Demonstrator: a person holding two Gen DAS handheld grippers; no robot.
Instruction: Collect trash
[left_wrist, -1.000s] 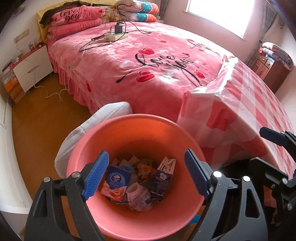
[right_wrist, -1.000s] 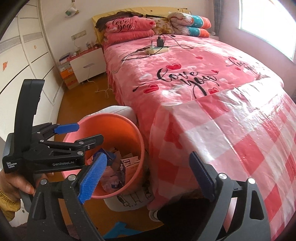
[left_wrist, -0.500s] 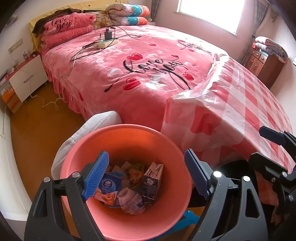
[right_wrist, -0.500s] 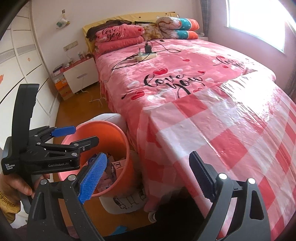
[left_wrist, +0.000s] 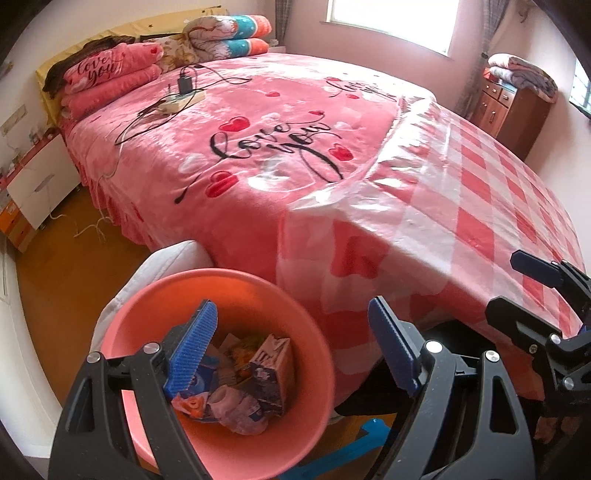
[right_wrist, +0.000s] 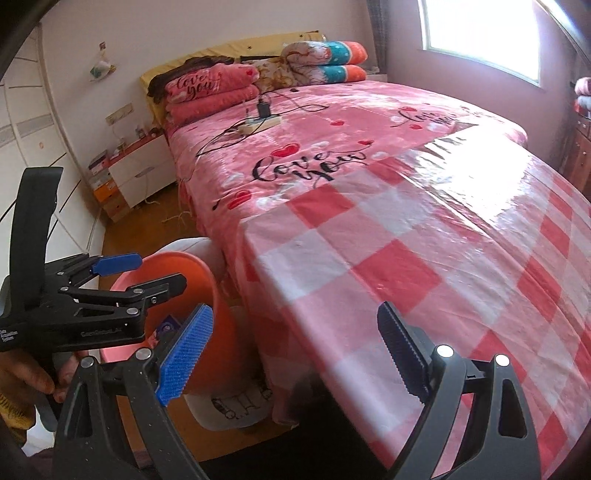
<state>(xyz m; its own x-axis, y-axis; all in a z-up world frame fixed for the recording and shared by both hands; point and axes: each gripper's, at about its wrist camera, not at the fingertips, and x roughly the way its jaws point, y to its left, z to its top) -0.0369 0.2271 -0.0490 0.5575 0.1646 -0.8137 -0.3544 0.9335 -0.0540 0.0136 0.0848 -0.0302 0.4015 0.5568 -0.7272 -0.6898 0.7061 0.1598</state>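
Item 1, pink bin (left_wrist: 218, 373): set on the floor at the foot corner of the bed, seen at 7 o'clock in the left wrist view and at 8 o'clock in the right wrist view. Inside it, collected trash (left_wrist: 236, 380) is held: cartons, wrappers and a crumpled clear bottle.

Item 2, left gripper (left_wrist: 295, 350): jaws spread wide, nothing gripped; it is poised above the bin's right rim.

Item 3, right gripper (right_wrist: 299, 354): jaws likewise spread wide and empty, poised over the near edge of the checked plastic cloth (right_wrist: 424, 240).

Item 4, checked plastic cloth: no loose trash is seen on it in either view. A power strip with charger (right_wrist: 260, 120) is noted at 12 o'clock on the pink blanket (left_wrist: 258, 147); it is not judged to be trash.

Step in hand, as judged: a drop into the bin is complete and further trash is being sought. Next move: a remaining piece must first be located, possibly out of frame; if none is found, the task may be taken as near finished.
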